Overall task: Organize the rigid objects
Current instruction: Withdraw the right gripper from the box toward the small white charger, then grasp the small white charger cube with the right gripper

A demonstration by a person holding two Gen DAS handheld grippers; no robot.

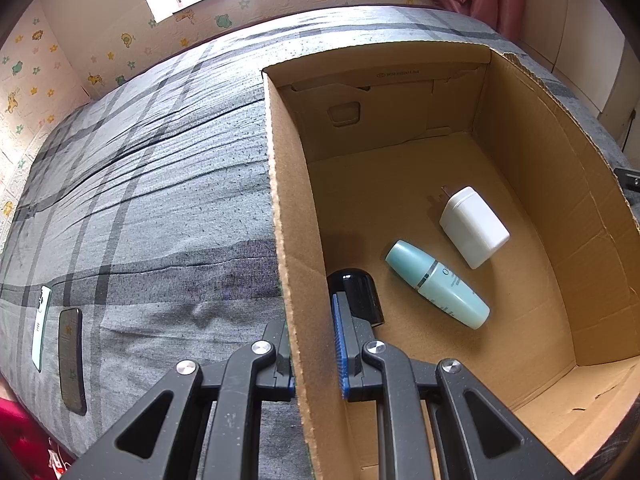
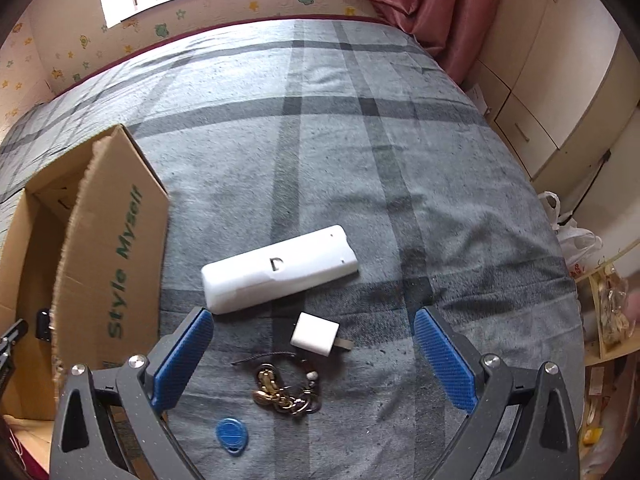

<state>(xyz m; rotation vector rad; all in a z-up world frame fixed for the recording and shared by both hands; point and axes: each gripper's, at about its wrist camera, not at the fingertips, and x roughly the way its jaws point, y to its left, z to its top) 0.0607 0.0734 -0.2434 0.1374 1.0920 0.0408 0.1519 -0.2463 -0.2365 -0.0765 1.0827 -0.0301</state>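
White charger [image 2: 315,334] | between open right gripper [image 2: 316,360] fingers | untouched

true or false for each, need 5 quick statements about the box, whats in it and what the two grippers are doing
1. The left gripper is clamped on the side wall of the cardboard box. True.
2. The box is empty. False: a teal bottle, a white charger and a black cap lie on its floor.
3. The right gripper is shut on the white remote. False: it is open and holds nothing; the remote lies on the bedspread.
4. A small white plug adapter lies between the right gripper's open fingers. True.
5. The keychain is inside the box. False: it lies on the bedspread, beside a blue tag.
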